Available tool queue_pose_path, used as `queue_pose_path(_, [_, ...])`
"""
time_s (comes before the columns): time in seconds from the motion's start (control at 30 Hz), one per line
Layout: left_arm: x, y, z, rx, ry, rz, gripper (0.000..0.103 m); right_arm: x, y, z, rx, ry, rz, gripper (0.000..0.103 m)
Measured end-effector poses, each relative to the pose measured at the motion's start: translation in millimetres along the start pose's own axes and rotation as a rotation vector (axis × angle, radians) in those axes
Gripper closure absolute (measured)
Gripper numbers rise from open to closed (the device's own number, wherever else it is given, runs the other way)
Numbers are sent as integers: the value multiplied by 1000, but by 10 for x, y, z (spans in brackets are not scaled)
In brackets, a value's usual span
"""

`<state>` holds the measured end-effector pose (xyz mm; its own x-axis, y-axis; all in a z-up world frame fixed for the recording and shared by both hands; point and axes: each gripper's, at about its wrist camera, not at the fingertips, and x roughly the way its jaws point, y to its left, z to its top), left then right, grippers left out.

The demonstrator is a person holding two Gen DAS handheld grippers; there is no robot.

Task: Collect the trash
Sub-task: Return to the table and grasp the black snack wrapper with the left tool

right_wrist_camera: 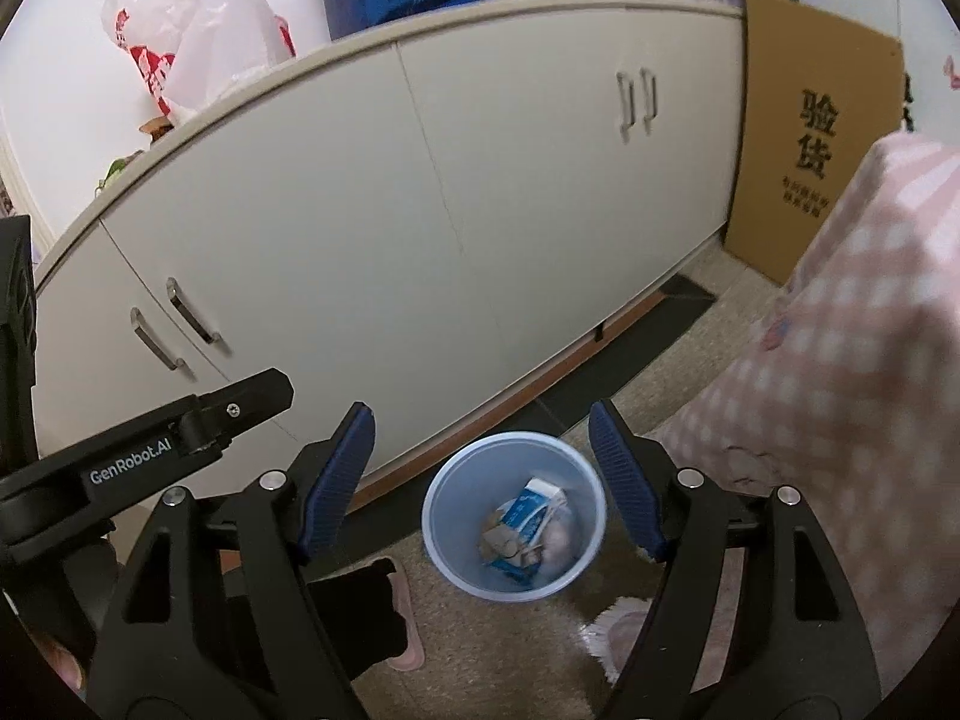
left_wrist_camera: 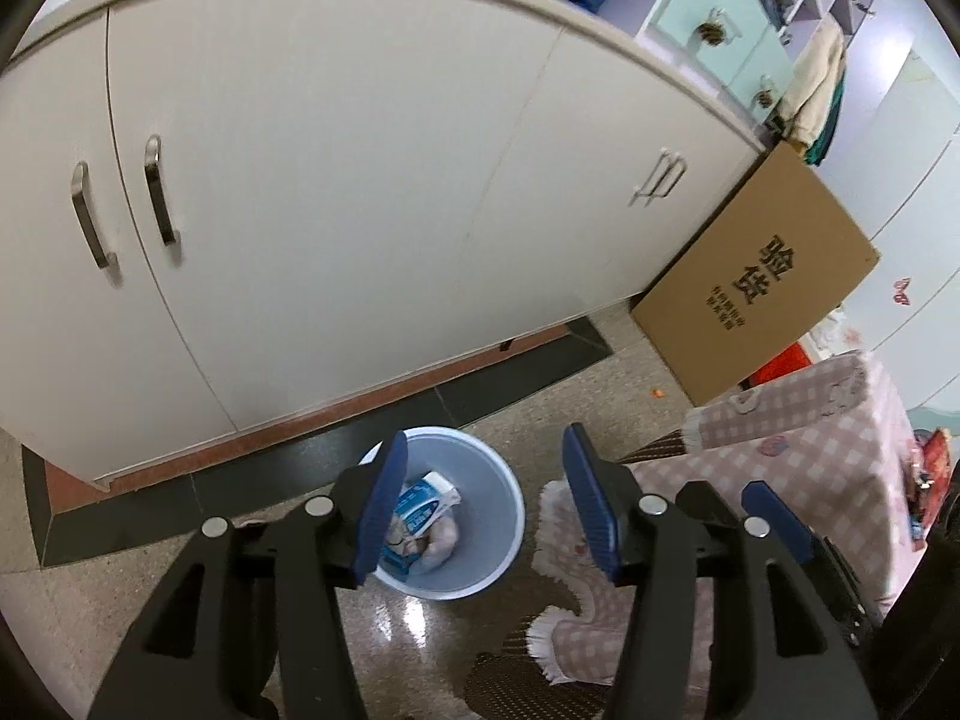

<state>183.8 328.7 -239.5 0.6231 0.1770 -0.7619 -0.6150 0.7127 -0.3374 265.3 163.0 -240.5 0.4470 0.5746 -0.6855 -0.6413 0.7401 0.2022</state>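
Note:
A light blue trash bin (left_wrist_camera: pixel 501 531) stands on the floor in front of a white cabinet; it also shows in the right wrist view (right_wrist_camera: pixel 447 531). Inside lie a blue-and-white carton (left_wrist_camera: pixel 423 507) (right_wrist_camera: pixel 528 510) and crumpled paper trash (left_wrist_camera: pixel 441 540) (right_wrist_camera: pixel 561 540). My left gripper (left_wrist_camera: pixel 483 459) is open and empty, high above the bin. My right gripper (right_wrist_camera: pixel 483 438) is open and empty, also above the bin. Part of the left gripper's body (right_wrist_camera: pixel 150 450) shows at the left of the right wrist view.
The white cabinet (left_wrist_camera: pixel 336 192) with metal handles runs along the back. A flat cardboard box (left_wrist_camera: pixel 762 276) leans at its right end. A pink checked cloth (left_wrist_camera: pixel 810 450) covers furniture to the right, its fringe on the floor. A white plastic bag (right_wrist_camera: pixel 186 30) sits on the cabinet top.

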Motion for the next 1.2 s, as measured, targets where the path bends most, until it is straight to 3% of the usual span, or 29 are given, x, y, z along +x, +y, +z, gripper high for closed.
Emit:
queue_pose_path(0.33, [-681,-635,-45,108,-89,-120,47,-1080,-235,160,50,-157,-43,30])
queue_pose_path(0.5, [-861,-1191,-167,208,-73,-205,46,-1613,-596,109,90,-214,-123,30])
queue_pose_path(0.77, [-753,-2176,-535,405,14,-307,46,-2241,-1606,-187,225,-232,-275,30])
queue_pose_path(0.93, [-659,-2764,-770,551,20,-330,46,-2414,-2068,-318,274,-224,-332,30])
queue_pose_path(1.2, [-429,-3177,-818,583,24,-334,46,-2450,-2460,-348,292,-212,-348,30])
